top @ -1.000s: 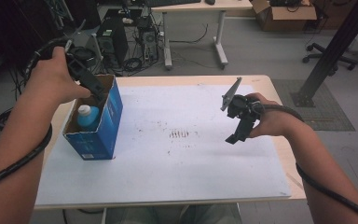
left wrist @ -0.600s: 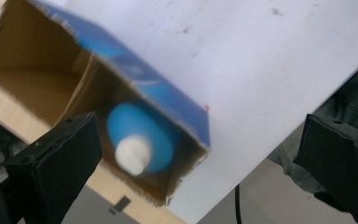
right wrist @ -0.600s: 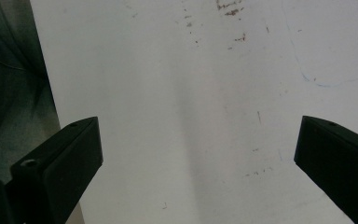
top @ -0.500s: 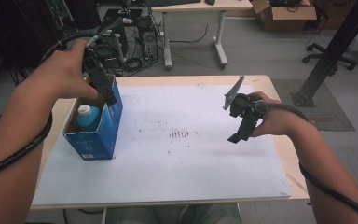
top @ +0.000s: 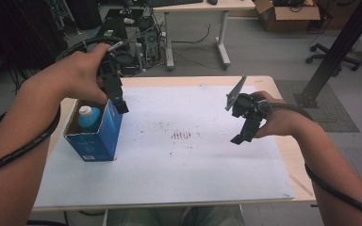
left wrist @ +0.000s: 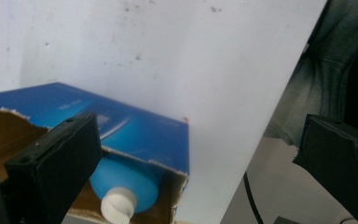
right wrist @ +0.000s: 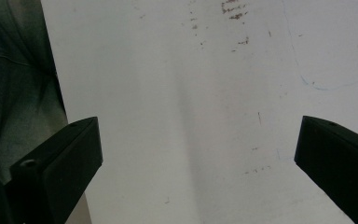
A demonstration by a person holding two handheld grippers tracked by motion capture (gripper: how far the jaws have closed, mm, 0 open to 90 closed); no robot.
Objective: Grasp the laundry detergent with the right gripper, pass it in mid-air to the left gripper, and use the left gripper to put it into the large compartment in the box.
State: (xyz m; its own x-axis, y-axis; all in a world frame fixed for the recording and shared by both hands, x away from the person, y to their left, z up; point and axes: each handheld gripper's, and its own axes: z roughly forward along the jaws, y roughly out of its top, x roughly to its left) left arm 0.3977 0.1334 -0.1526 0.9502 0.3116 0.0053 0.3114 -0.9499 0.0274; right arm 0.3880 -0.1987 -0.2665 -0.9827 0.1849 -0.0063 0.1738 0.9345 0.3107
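Hovering just above the far right corner of the box [top: 96, 134], left gripper [top: 121, 106] pointing down, jaws spread wide and holding nothing. Looking down along those jaws in the left gripper view: bottle [left wrist: 126, 186] lying tilted inside the box [left wrist: 121, 130], white cap [left wrist: 118, 204] aimed toward the camera, torn cardboard rim [left wrist: 168, 169] close beside the blue body. In the high view, standing the box on the white sheet [top: 169, 179] toward its left side, bottle [top: 89, 117] showing through the open top. Idling well right of the box, right gripper [top: 239, 137] hanging above the sheet, jaws likewise wide apart with nothing between them. Judging the step in hand as reaching into the box for the bottle. Doing it well probably meaning: shifting the left gripper back over the opening rather than the corner, straddling the neck or shoulder just behind the cap, keeping both jaws inside the rim so neither catches the torn edge. Closing only once the bottle sits squarely between the pads, since a smooth round body may roll out of a shallow pinch. Lifting straight up, slowly; box looks light and may rise along. Bringing the right gripper over to press the box's near right wall down would likely help.
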